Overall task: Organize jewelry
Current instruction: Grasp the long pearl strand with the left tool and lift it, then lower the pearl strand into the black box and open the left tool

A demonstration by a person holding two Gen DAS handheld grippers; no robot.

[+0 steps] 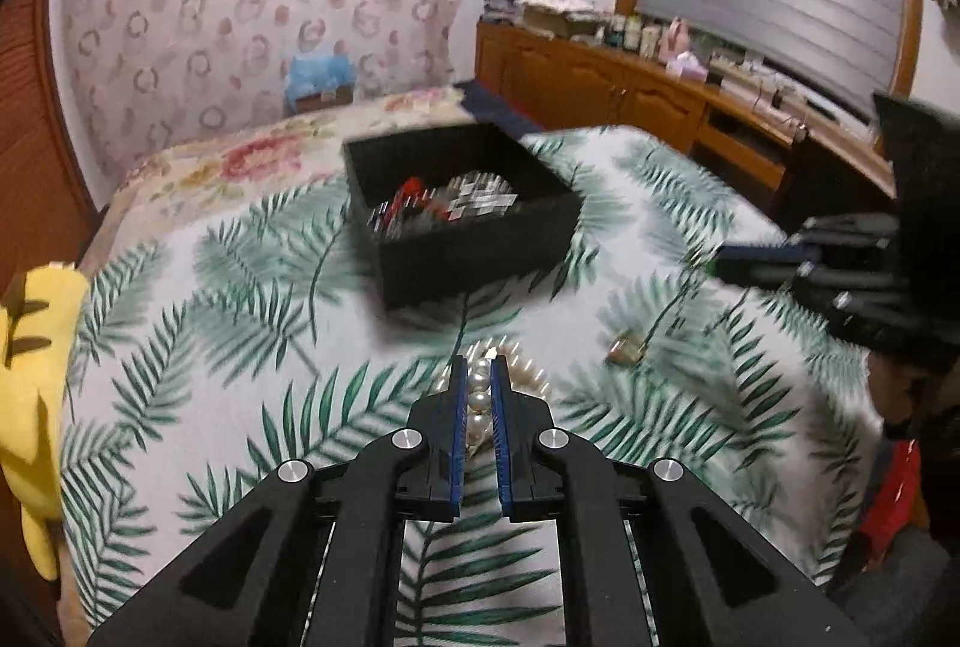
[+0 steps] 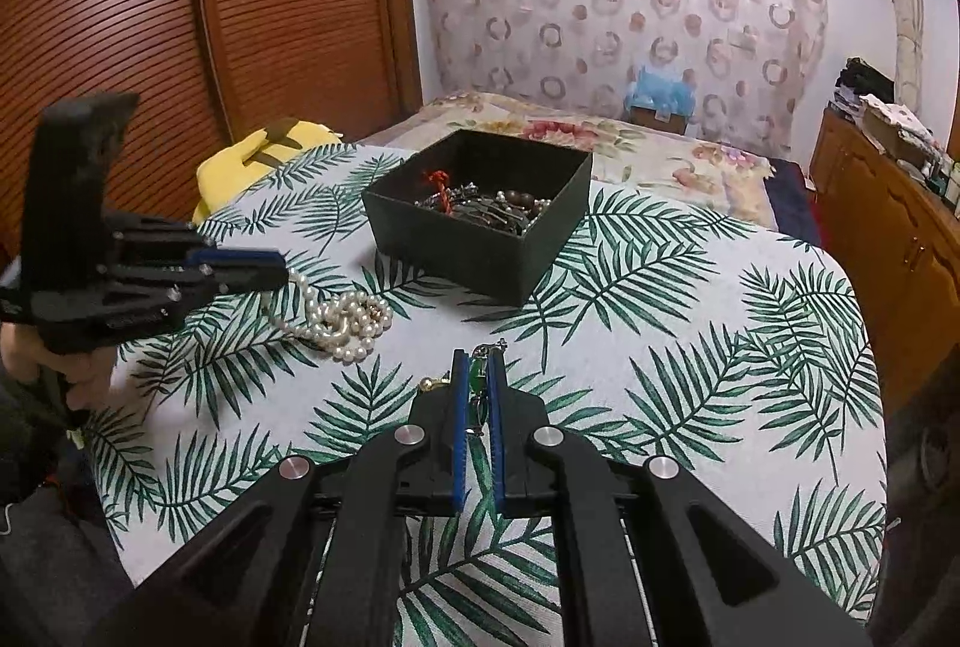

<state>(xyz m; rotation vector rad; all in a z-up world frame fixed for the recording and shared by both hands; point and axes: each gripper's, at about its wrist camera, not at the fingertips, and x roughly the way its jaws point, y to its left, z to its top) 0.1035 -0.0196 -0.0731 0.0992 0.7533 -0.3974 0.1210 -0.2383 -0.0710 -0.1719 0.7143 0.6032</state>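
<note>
My left gripper (image 1: 478,362) is shut on a white pearl necklace (image 1: 480,395); a few pearls sit between its blue pads and the rest trails onto the leaf-print cloth. From the right wrist view, that left gripper (image 2: 282,272) lifts one end of the pearl necklace (image 2: 342,320) while the heap still lies on the cloth. My right gripper (image 2: 477,353) is shut on a green-stone jewelry piece (image 2: 478,383) with a gold fitting beside it. The right gripper (image 1: 726,260) shows at the right, a thin chain hanging from it. A black open box (image 1: 480,257) (image 2: 456,257) holding several jewelry pieces stands just beyond both grippers.
The leaf-print cloth (image 2: 690,347) covers a rounded table, with its edge near on the right. A yellow plush (image 1: 36,377) lies at the left edge. A floral bed (image 2: 630,137) lies behind, a wooden cabinet (image 1: 600,77) stands to the right, and a slatted wooden door (image 2: 180,17) to the left.
</note>
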